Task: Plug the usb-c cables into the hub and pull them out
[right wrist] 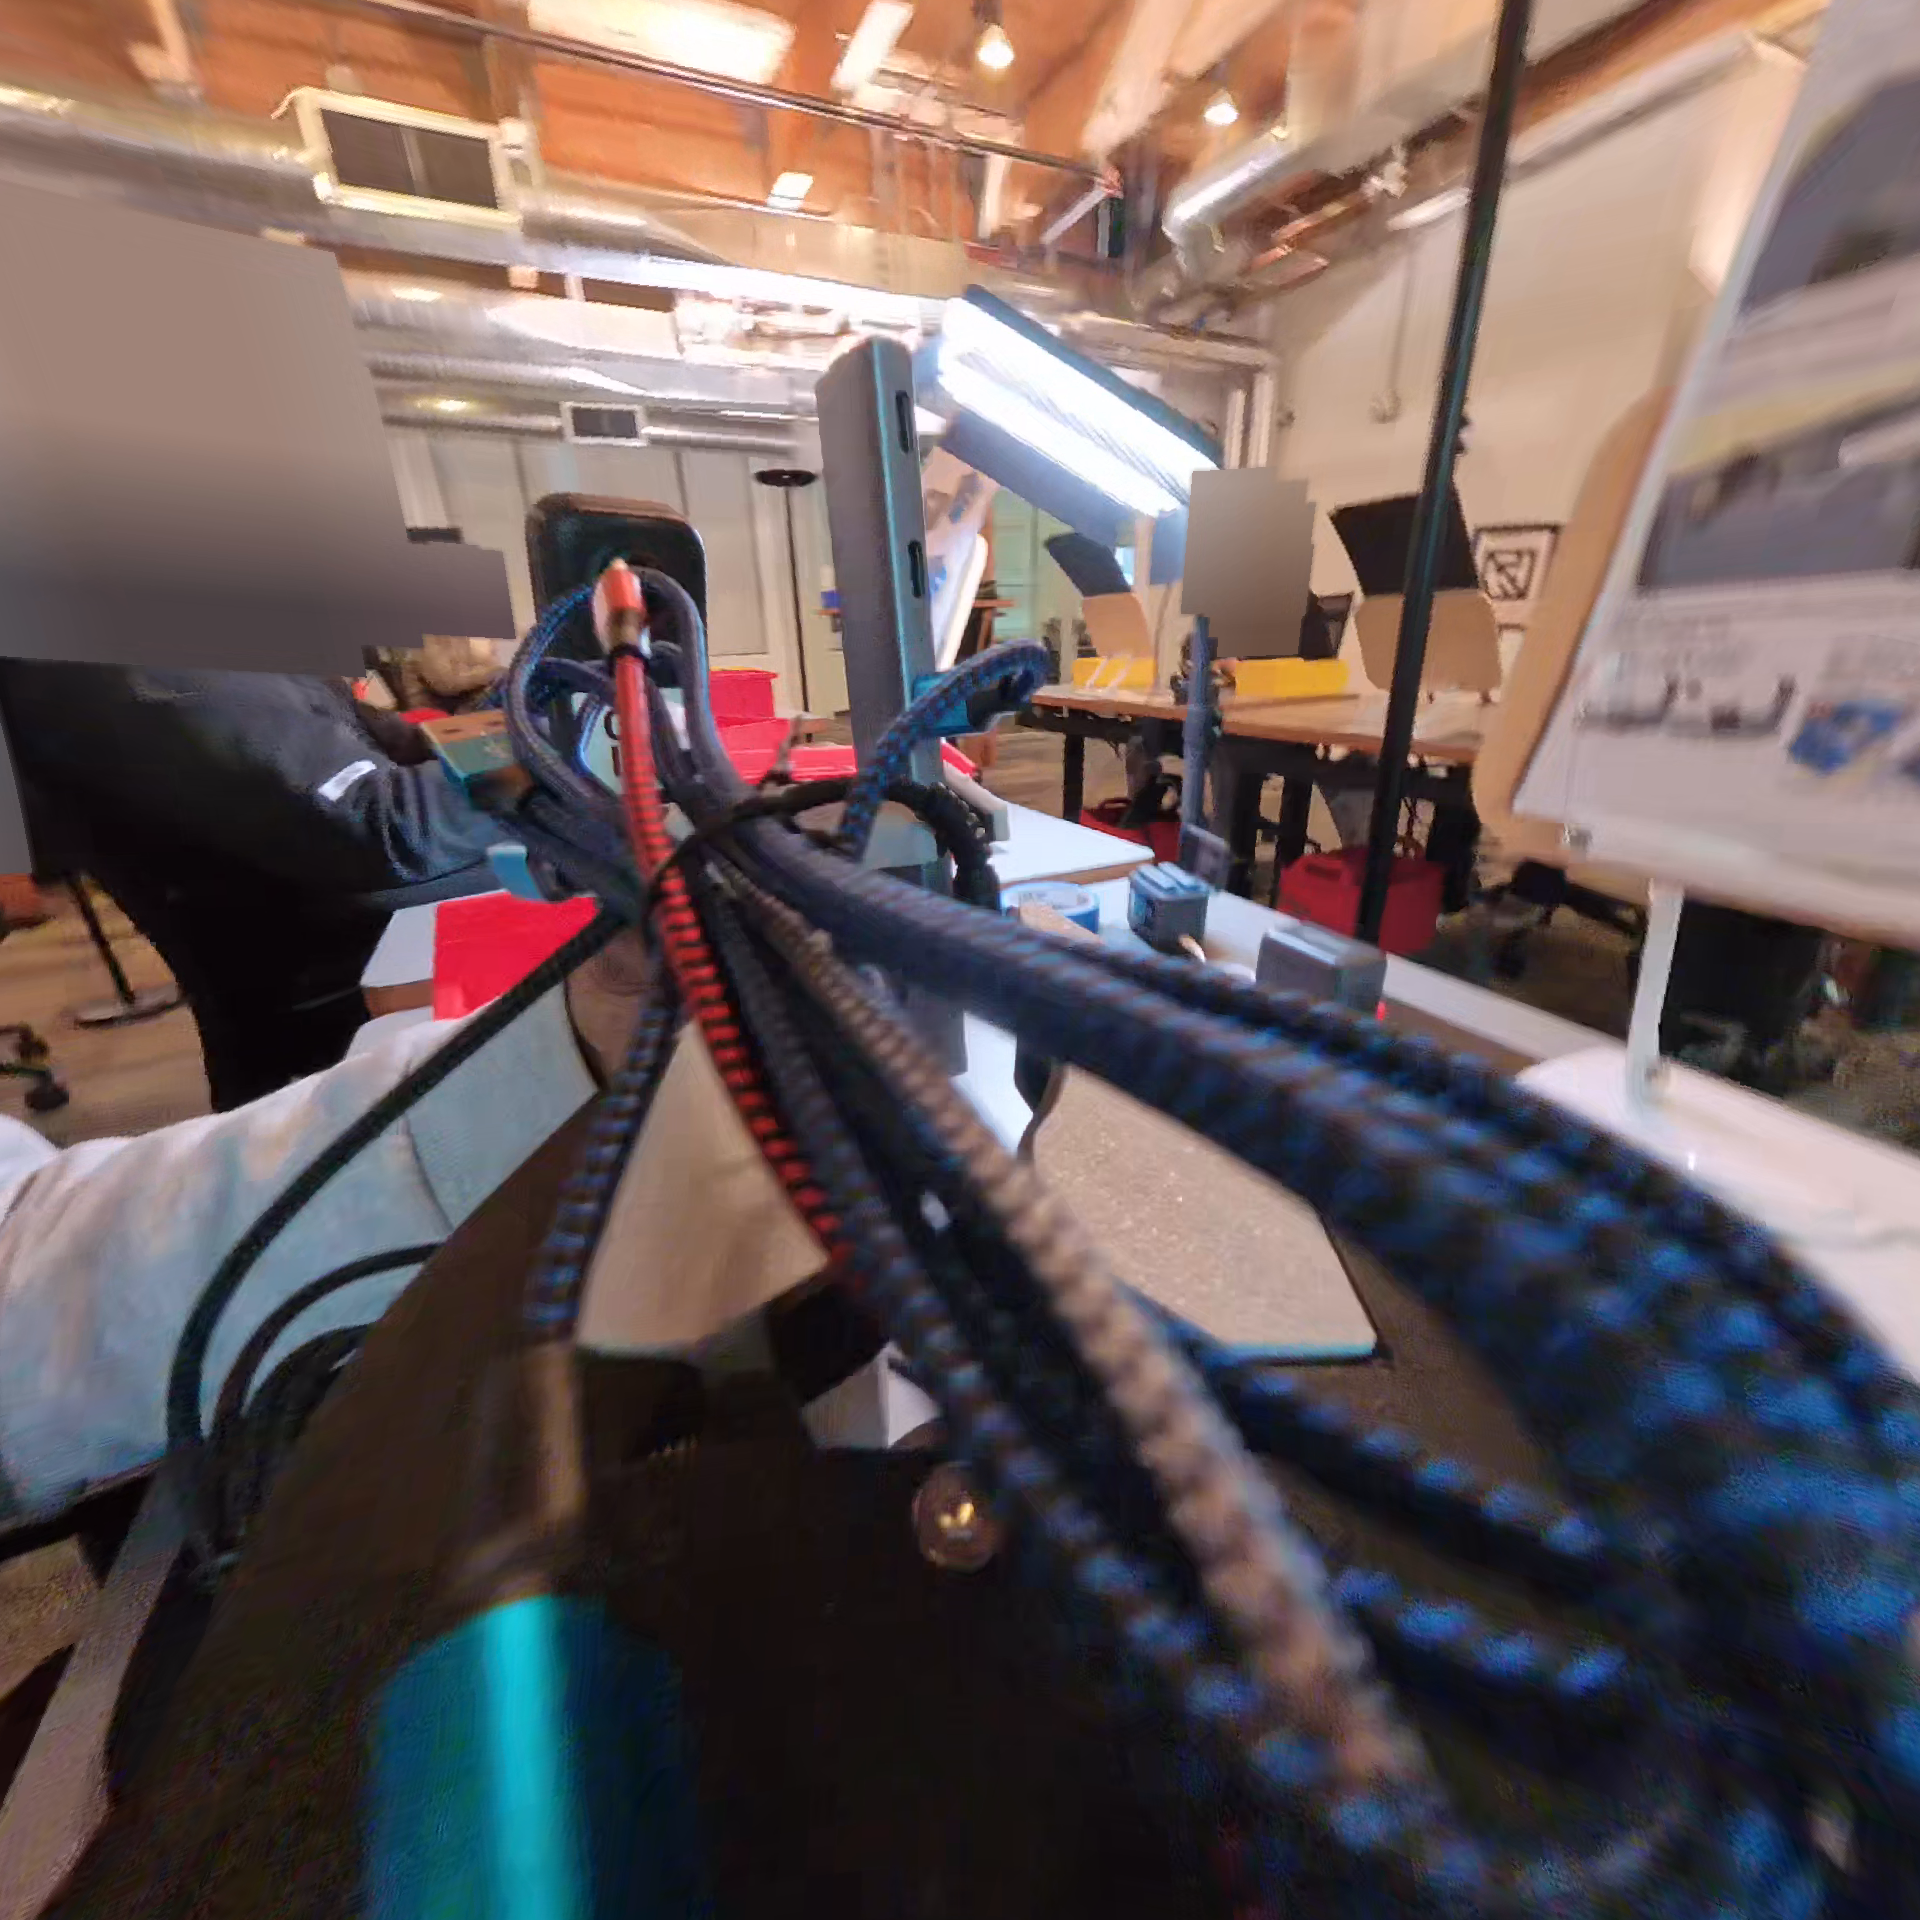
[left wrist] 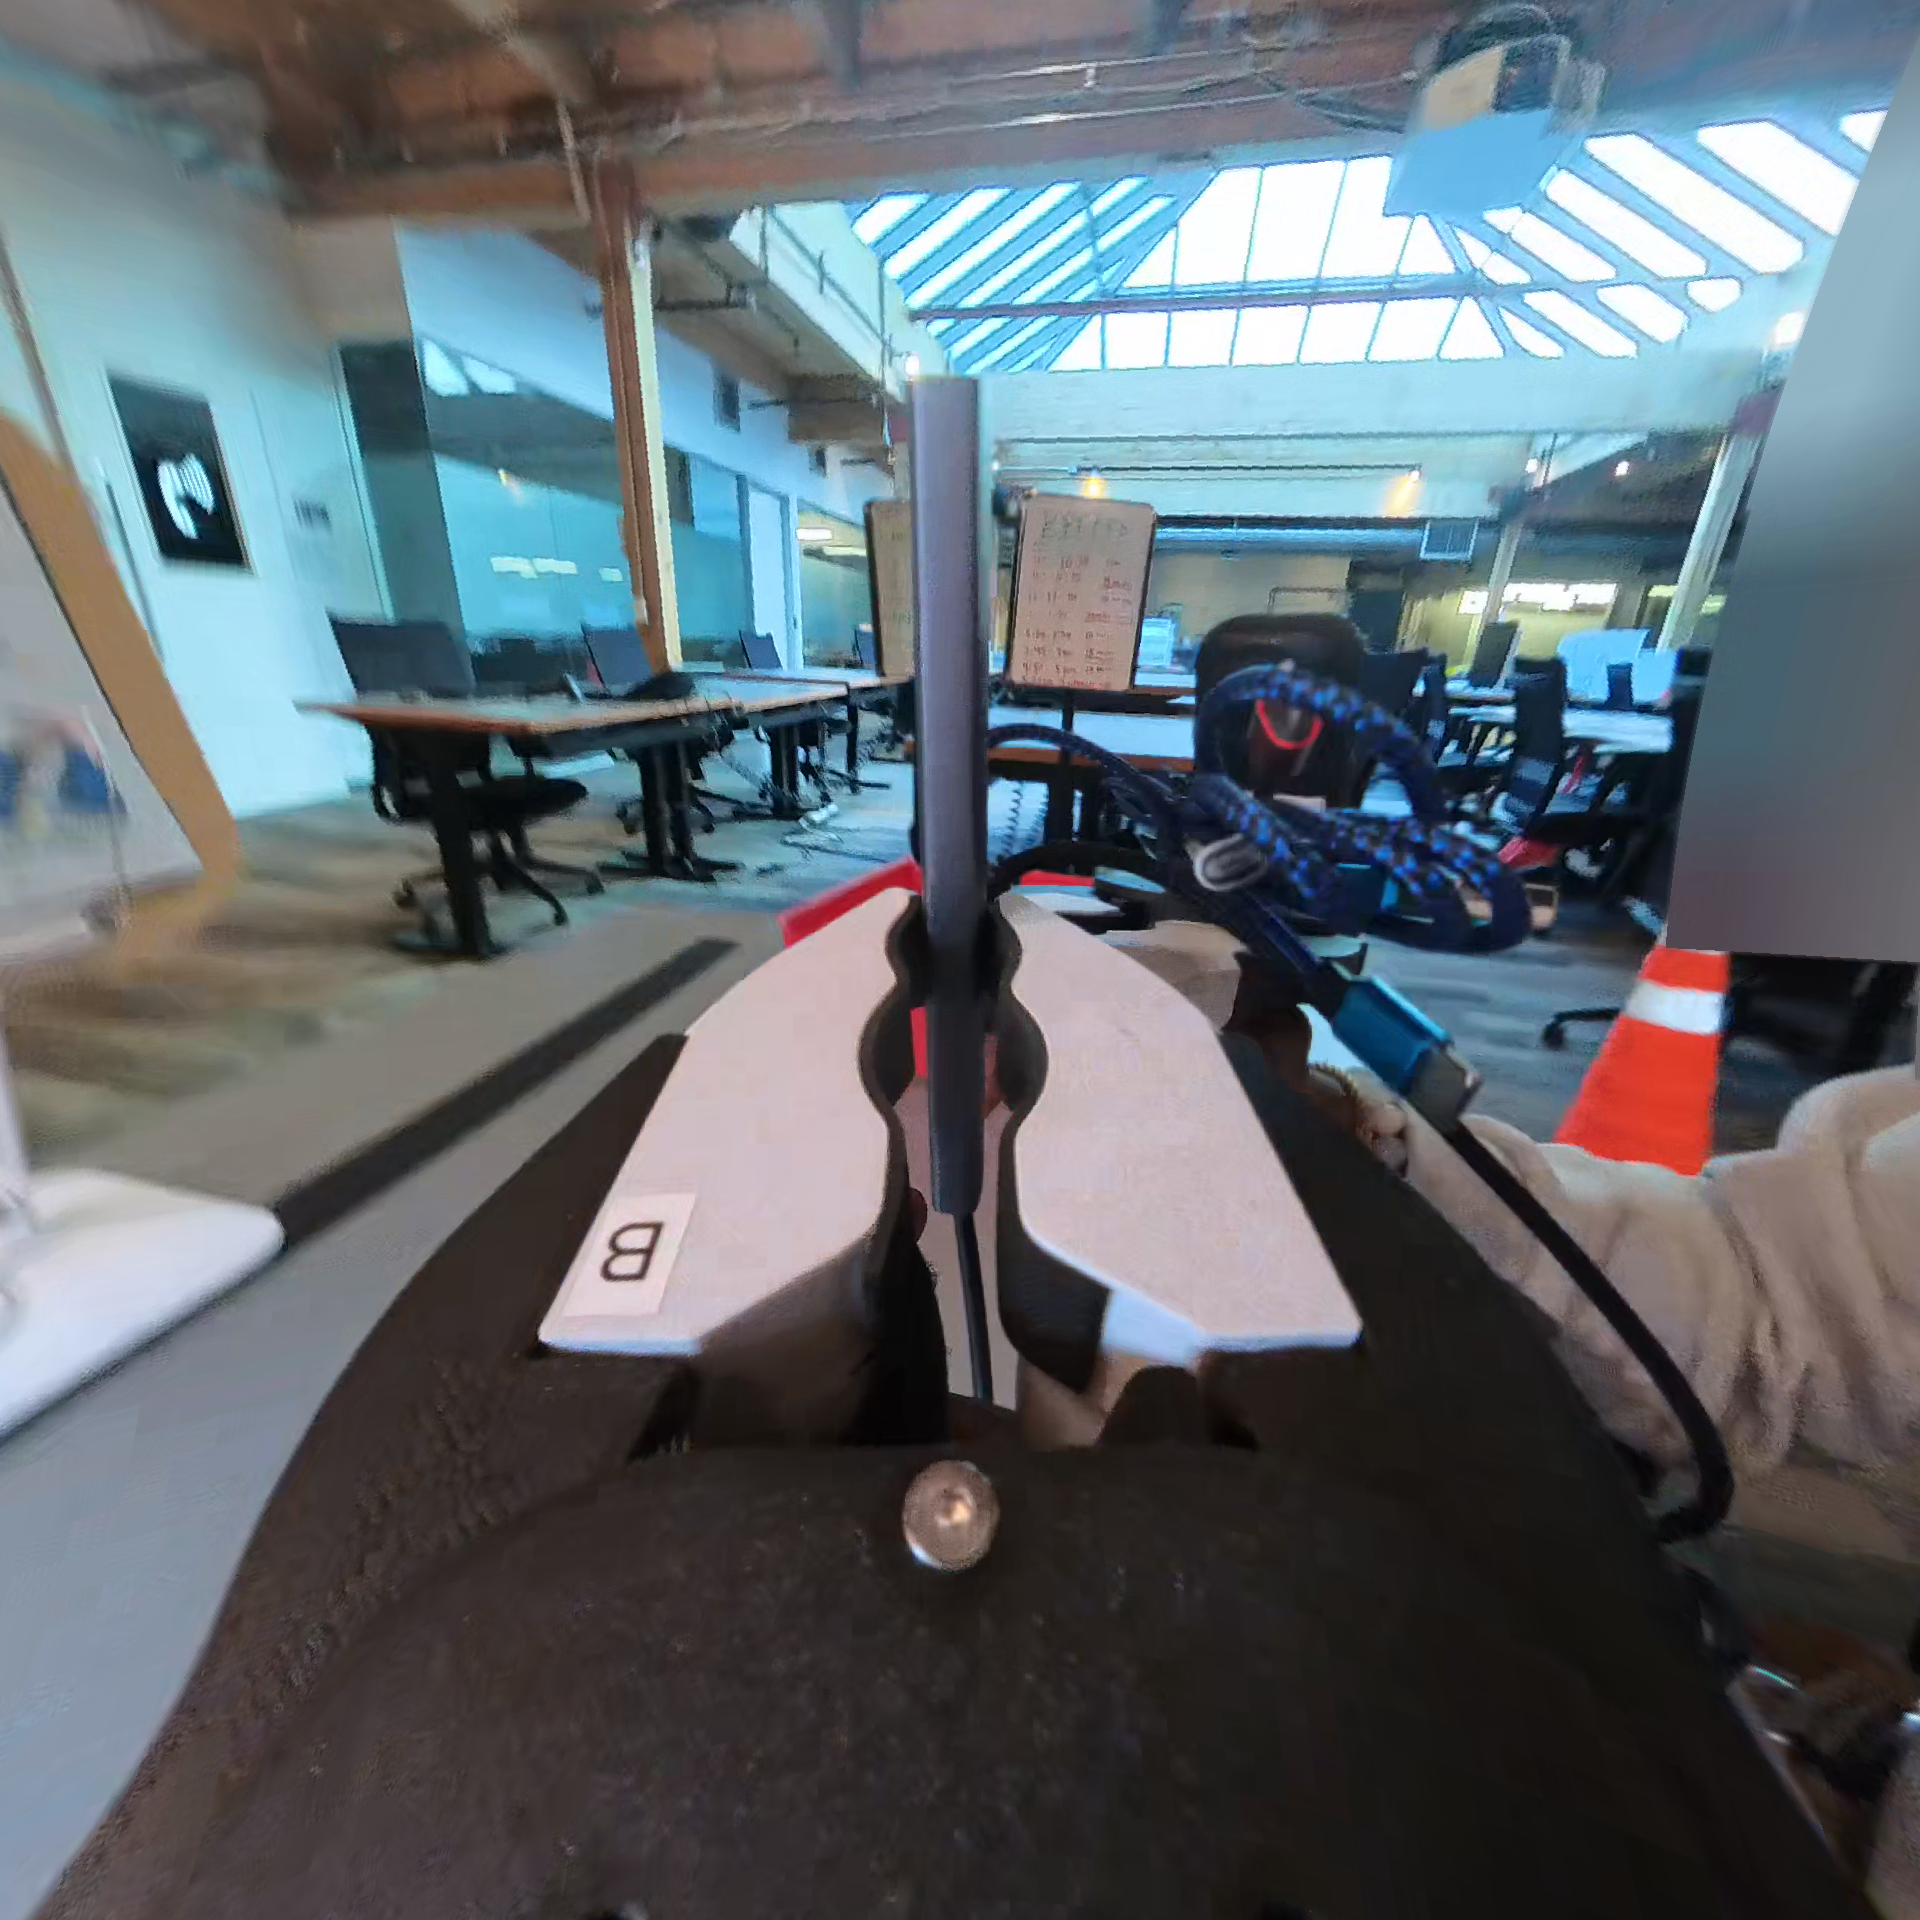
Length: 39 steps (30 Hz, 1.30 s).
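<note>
The left gripper (left wrist: 951, 997) was closed on the hub (left wrist: 948, 665), a slim grey bar that stood upright between its 2 pale fingers (left wrist: 779, 1122) and rose well above their tips. A thin black lead ran down from the hub's lower end between the fingers. In the right wrist view the same hub (right wrist: 883, 582) showed edge-on, with 2 small ports open along its narrow side and 1 blue braided cable (right wrist: 951, 696) reaching its lower part; whether that plug was seated could not be told.

To the right of the hub in the left wrist view hung a bundle of blue braided cables (left wrist: 1351, 831), with a silver plug end facing the camera and a blue plug (left wrist: 1403, 1039) lower down. The right gripper (right wrist: 790, 1039) was mostly hidden under that bundle (right wrist: 1299, 1143), which lay across it together with a red-and-black braided cable (right wrist: 717, 997); how far its fingers stood apart could not be told. An orange cone (left wrist: 1652, 1049) stood behind a pale sleeve (left wrist: 1714, 1299)
</note>
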{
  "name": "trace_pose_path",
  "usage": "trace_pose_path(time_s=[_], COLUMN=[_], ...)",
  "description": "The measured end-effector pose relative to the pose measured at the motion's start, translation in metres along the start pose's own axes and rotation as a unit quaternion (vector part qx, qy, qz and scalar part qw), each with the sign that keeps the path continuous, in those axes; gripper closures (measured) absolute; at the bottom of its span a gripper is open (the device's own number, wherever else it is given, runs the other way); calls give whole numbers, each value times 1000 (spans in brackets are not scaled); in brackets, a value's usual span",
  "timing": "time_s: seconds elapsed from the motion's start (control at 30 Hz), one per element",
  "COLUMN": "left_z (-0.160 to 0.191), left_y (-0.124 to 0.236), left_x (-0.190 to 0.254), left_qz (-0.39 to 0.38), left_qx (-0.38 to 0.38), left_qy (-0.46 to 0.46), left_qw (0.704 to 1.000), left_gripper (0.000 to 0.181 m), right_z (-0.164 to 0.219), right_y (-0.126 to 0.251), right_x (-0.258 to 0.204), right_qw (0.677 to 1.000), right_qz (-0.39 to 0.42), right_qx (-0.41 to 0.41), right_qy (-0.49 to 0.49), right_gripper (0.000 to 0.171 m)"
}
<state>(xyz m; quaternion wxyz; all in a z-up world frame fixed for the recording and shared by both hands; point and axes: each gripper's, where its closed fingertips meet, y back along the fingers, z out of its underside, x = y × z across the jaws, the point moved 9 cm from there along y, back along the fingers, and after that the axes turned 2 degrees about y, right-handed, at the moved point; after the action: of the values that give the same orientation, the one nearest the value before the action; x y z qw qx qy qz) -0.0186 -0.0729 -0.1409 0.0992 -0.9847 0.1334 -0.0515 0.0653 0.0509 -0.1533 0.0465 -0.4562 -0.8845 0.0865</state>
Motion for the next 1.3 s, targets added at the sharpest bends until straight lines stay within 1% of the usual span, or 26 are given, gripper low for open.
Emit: trace_pose_path(time_s=[0.1,0.17,0.3,0.4,0.5,0.6,0.63,0.67,0.73,0.77,0.9,1.0,1.07,1.17,1.23,1.3], left_z=[37,47,67,75,78,81,82,82,84,85,88,90,90,90,90,94], left_y=[7,10,8,3,2,4,4,5,7,7,5,2,1,-4,-8,-10], left_x=[-21,-31,-42,-43,-43,-44,-44,-45,-46,-46,-44,-42,-41,-35,-31,-31], left_qz=[-6,-10,-62,-69,-56,-36,-32,-33,-49,-54,-82,-110,-128,-173,-191,-202], left_qx=[-29,-43,-49,-37,-45,-63,-72,-79,-101,-115,-149,-163,-173,-164,-147,-135], left_qy=[89,126,173,212,221,217,215,208,178,157,83,46,18,-54,-54,-38], left_qw=[996,991,982,974,973,973,973,974,978,980,982,979,976,970,969,969], left_gripper=[170,170,170,166,154,153,154,157,169,170,168,168,170,170,171,171], right_z=[34,45,63,68,72,75,76,77,77,77,79,80,82,81,78,79], right_y=[1,-2,-4,1,2,3,3,3,4,4,6,6,4,3,4,4], right_x=[12,18,28,37,41,43,44,45,45,46,48,49,48,45,43,42], right_qw=[996,991,984,974,965,959,957,956,956,955,957,959,961,967,973,972], right_qz=[41,39,80,73,72,63,61,60,65,70,86,100,118,164,189,206], right_qx=[-10,-37,-80,-65,-58,-50,-48,-48,-49,-48,-56,-65,-69,-63,-72,-78], right_qy=[-78,-120,-138,-206,-244,-272,-279,-283,-283,-283,-271,-258,-238,-183,-111,-83], right_gripper=[165,165,164,164,164,164,162,164,163,163,163,163,163,162,163,164])
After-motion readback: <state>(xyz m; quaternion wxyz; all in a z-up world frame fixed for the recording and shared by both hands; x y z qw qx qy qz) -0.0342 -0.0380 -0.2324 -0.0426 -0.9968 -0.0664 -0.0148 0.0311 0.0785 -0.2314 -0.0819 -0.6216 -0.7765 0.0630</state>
